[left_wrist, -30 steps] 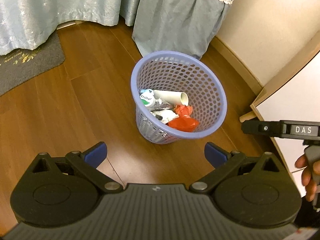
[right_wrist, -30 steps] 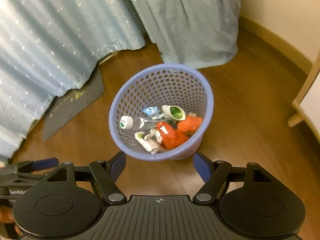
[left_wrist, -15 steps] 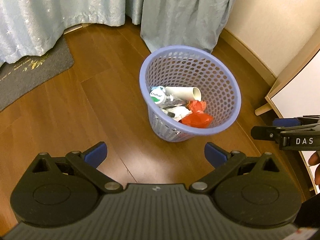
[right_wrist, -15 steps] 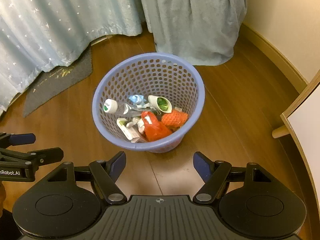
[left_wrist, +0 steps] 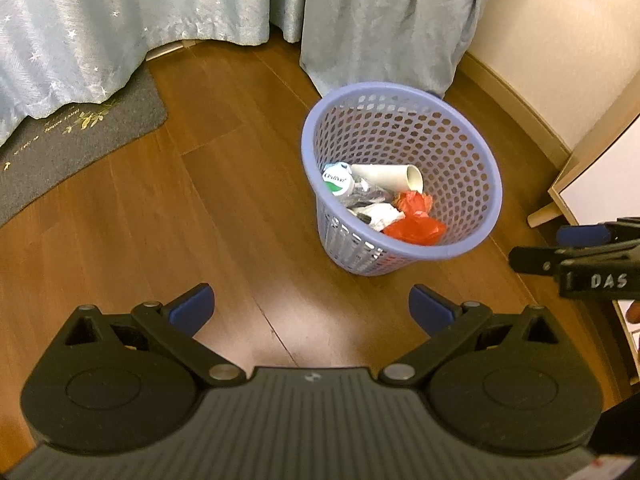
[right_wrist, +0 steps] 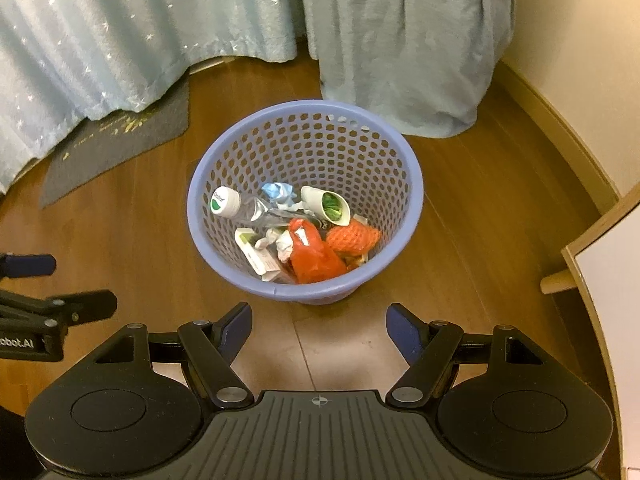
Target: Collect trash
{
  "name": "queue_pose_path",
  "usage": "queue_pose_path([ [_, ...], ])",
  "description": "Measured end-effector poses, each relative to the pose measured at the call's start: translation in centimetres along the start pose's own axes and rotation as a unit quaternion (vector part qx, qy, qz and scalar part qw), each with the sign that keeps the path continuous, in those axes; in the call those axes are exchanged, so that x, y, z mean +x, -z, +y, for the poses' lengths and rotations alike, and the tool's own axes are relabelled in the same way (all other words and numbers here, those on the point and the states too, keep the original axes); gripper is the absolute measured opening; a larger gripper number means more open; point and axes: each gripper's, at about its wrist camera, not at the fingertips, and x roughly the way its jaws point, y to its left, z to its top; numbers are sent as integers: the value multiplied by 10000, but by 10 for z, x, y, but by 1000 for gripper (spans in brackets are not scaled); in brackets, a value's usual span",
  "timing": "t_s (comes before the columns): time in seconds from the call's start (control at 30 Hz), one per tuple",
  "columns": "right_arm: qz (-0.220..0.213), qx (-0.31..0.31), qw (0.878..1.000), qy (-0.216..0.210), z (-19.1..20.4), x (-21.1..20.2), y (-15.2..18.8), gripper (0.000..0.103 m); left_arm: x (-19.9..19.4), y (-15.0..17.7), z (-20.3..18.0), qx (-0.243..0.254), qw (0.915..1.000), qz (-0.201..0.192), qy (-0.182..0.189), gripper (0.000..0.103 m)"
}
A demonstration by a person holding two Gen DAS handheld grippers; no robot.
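Observation:
A lilac perforated waste basket [left_wrist: 472, 160] [right_wrist: 360, 148] stands on the wooden floor. Inside lie a clear plastic bottle [right_wrist: 248, 208] with a white and green cap, a white paper tube [left_wrist: 386, 174], a red plastic bag [right_wrist: 314, 256] [left_wrist: 416, 230], an orange net [right_wrist: 352, 238] and crumpled paper. My left gripper [left_wrist: 311, 309] is open and empty, back from the basket on its left. My right gripper [right_wrist: 319, 330] is open and empty, just in front of the basket's near rim. Each gripper shows at the other view's edge.
Pale blue curtains [right_wrist: 120, 40] hang behind the basket and reach the floor. A grey doormat [left_wrist: 60, 148] lies at the left. A cream wall with a skirting board [right_wrist: 560, 120] runs at the right. The corner of a white, wood-edged furniture piece [right_wrist: 608, 280] stands at the far right.
Both grippers have drawn back and risen, so the basket looks farther off and more of the floor and curtains shows. Both stay open and empty. The trash has not moved.

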Motion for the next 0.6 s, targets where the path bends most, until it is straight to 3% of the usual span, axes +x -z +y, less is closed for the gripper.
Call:
queue_pose_path([
  [0.6, 68, -217, 9997, 45, 8, 5, 0, 71, -11, -1, 0, -69, 9998, -162, 9, 102],
])
